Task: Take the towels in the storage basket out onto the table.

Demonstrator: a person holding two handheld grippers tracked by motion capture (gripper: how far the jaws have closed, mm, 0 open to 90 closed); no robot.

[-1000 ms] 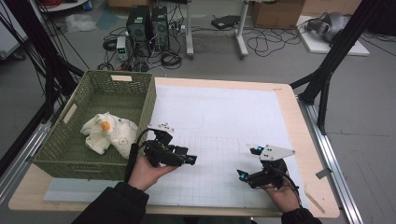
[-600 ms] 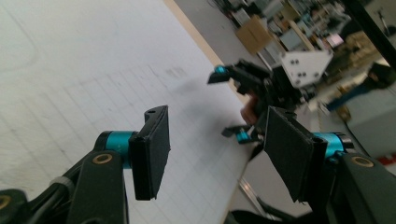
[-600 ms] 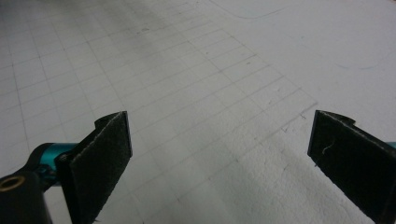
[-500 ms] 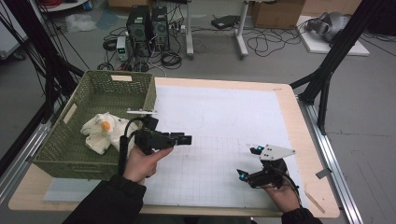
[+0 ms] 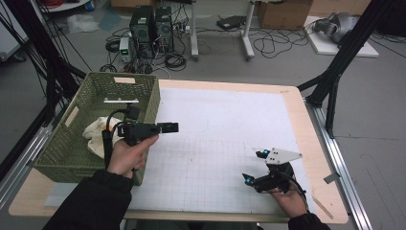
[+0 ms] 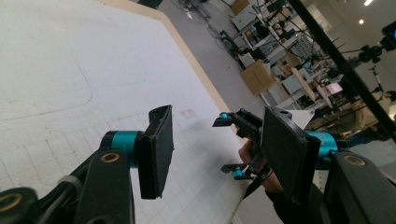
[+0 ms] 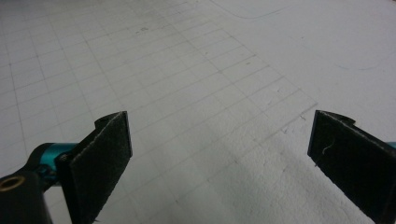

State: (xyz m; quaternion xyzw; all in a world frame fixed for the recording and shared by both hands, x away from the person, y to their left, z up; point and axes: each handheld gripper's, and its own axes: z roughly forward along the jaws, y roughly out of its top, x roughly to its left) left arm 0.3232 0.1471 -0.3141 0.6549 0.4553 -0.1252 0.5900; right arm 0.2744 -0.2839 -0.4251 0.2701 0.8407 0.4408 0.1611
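Observation:
My left gripper (image 5: 171, 127) is held up in a hand beside the near right corner of a green woven basket (image 5: 151, 98) and points right across the table. Its jaws have just been closing a little, but it is still open with nothing between them, as the left gripper view (image 6: 217, 126) shows. A white soft toy (image 5: 95, 133) with a bit of orange lies in the basket, left of that hand. My right gripper (image 5: 253, 166) rests low over the white gridded mat (image 5: 225, 120) near the front right. It stands wide open and empty (image 7: 219, 135).
The basket takes up the table's left side. The mat covers most of the wooden tabletop (image 5: 306, 124). Black frame legs (image 5: 335, 81) stand off the right edge. Computers and cables lie on the floor beyond the far edge.
My left hand has lifted off the mat and moved left and back, up to the basket's corner, with the jaws a little narrower. The right hand and gripper have stayed put.

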